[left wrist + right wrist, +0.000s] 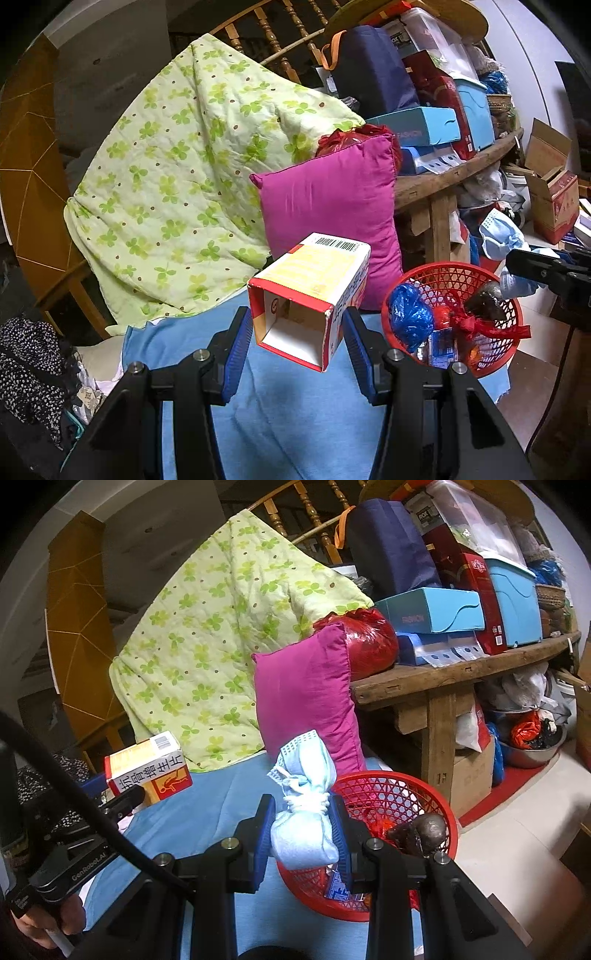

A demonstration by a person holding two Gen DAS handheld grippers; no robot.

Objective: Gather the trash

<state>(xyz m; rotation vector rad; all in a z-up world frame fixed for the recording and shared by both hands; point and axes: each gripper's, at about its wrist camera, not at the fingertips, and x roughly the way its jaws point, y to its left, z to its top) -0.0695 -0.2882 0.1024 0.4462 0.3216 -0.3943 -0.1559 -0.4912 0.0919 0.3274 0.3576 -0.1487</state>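
Nearly there: both pieces gripped, neither binned yet.
My left gripper (295, 332) clamps the empty carton (310, 295); my right gripper (303, 830) clamps the bundled mask (303, 812) near the part-filled red basket (406, 786).

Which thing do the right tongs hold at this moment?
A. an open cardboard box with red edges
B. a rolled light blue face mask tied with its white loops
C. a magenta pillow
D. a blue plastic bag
B: in the right wrist view, the right tongs are shut on the rolled light blue face mask, beside the red plastic basket.
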